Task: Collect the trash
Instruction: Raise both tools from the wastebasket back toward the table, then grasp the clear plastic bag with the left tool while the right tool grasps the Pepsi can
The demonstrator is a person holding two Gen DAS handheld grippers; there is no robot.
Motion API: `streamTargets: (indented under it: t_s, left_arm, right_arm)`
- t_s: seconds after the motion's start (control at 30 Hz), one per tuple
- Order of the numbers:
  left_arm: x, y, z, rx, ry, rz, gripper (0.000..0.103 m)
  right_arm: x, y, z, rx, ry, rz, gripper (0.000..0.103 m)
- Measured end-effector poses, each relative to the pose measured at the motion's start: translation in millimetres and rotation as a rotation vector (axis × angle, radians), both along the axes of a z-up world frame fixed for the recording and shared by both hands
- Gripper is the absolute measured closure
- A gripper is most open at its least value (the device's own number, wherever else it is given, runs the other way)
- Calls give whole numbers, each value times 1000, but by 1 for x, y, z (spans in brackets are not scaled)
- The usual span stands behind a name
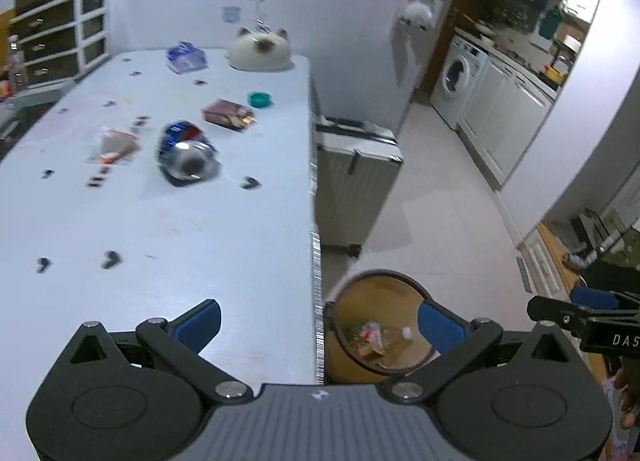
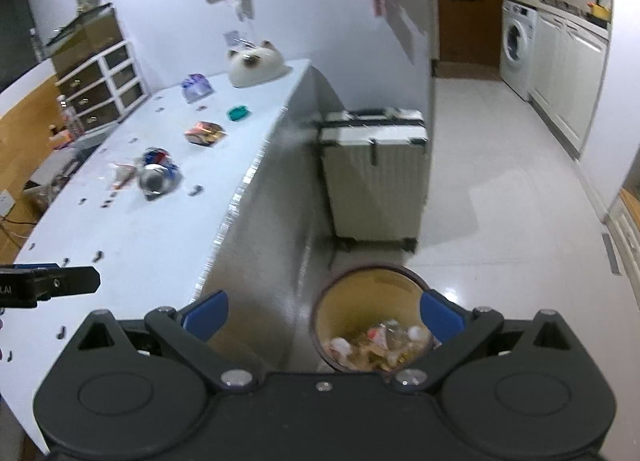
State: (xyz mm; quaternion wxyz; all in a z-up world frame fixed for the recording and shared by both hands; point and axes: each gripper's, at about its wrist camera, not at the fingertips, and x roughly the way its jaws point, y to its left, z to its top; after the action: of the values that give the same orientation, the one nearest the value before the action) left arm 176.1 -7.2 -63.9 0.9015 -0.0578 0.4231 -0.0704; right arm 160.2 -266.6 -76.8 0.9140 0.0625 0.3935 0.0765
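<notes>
A crushed blue can point(image 1: 186, 153) lies on the white table point(image 1: 200, 245), with a clear wrapper point(image 1: 112, 145) to its left and a red snack packet point(image 1: 228, 114) behind it. The same can point(image 2: 158, 177) and packet point(image 2: 206, 133) show in the right wrist view. A round brown bin point(image 1: 380, 325) with trash inside stands on the floor by the table's right edge; it also shows in the right wrist view point(image 2: 368, 281). My left gripper point(image 1: 320, 321) is open and empty over the table's edge. My right gripper point(image 2: 324, 315) is open and empty above the bin.
A teal dish point(image 1: 260, 99), a blue bag point(image 1: 186, 57) and a cat-shaped cushion point(image 1: 260, 51) sit at the table's far end. A silver suitcase point(image 1: 352, 177) stands beside the table, behind the bin. A washing machine point(image 1: 458, 79) and white cabinets line the right wall.
</notes>
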Motion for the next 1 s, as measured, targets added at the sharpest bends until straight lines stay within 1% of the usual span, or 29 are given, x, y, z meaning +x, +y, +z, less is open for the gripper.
streamTargets:
  t_s: [0.23, 0.4, 0.53, 0.6, 0.77, 0.83, 0.9, 0.93, 1.0]
  left_arm:
    - [-1, 44, 22, -4, -54, 99, 0]
    - [16, 74, 35, 4, -93, 168, 0]
    - [42, 97, 38, 20, -110, 230, 0]
    - [59, 110, 38, 19, -111, 262, 0]
    - [105, 135, 36, -9, -127, 311, 0]
    - [123, 145, 34, -31, -147, 333, 0]
    - [141, 154, 31, -63, -158, 350, 0]
    - [151, 156, 28, -77, -156, 353, 2]
    - [169, 163, 23, -93, -160, 362, 3]
  right_arm:
    - [29, 51, 23, 0, -63, 118, 0]
    - [65, 87, 36, 27, -100, 211, 0]
    - [104, 112, 38, 56, -116, 263, 0]
    - [128, 124, 35, 71, -103, 292, 0]
    - [191, 153, 28, 114, -75, 369, 0]
    - [217, 163, 23, 130, -56, 395, 0]
    - [243, 172, 16, 156, -42, 433, 5]
    - [256, 177, 12, 168, -33, 452, 11]
    - [283, 186, 3, 193, -15, 483, 15]
